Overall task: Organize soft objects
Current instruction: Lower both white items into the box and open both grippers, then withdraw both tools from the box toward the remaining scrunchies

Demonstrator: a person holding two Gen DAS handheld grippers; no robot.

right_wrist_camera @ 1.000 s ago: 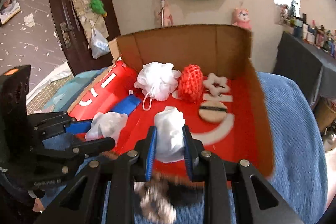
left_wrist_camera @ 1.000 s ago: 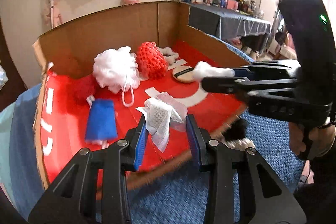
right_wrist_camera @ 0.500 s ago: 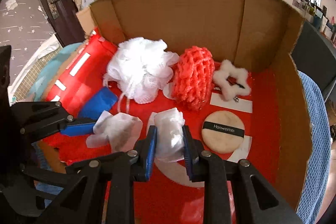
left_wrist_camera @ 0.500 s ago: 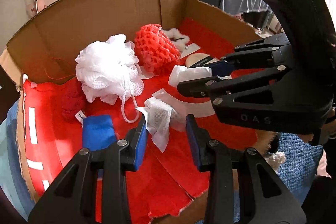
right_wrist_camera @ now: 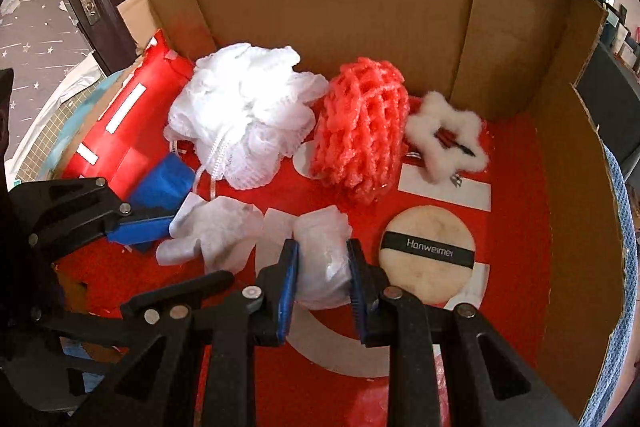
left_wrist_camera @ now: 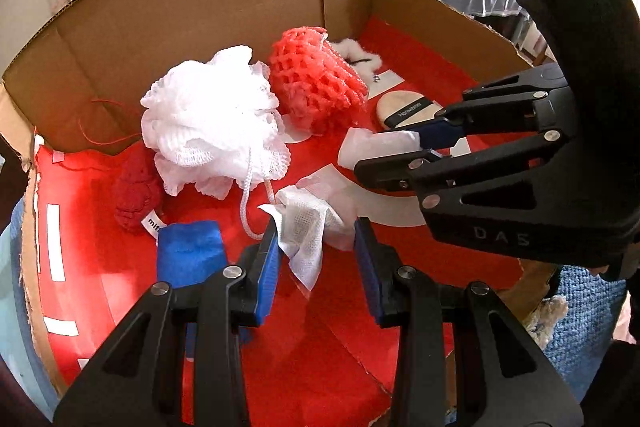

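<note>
My left gripper (left_wrist_camera: 316, 239) is shut on a crumpled white mesh cloth (left_wrist_camera: 306, 223), held low over the red floor of a cardboard box (left_wrist_camera: 200, 7). My right gripper (right_wrist_camera: 322, 247) is shut on a rolled white wad (right_wrist_camera: 324, 263), just right of the left gripper (right_wrist_camera: 200, 249) and its cloth (right_wrist_camera: 216, 235). In the left wrist view the right gripper (left_wrist_camera: 384, 151) reaches in from the right with the wad (left_wrist_camera: 372, 147). Behind them lie a white bath pouf (right_wrist_camera: 244, 115), a coral foam net (right_wrist_camera: 360, 139) and a blue sponge (left_wrist_camera: 188, 251).
A fluffy white star clip (right_wrist_camera: 448, 139) and a round beige powder puff (right_wrist_camera: 428, 255) lie on the right of the box floor. A red knitted item (left_wrist_camera: 136, 195) sits by the left wall. Tall cardboard walls (right_wrist_camera: 340, 7) close the back and right. Blue fabric (left_wrist_camera: 580, 307) surrounds the box.
Both grippers have come forward and down into the box, each still holding its white item. The things in the box now look nearer and larger.
</note>
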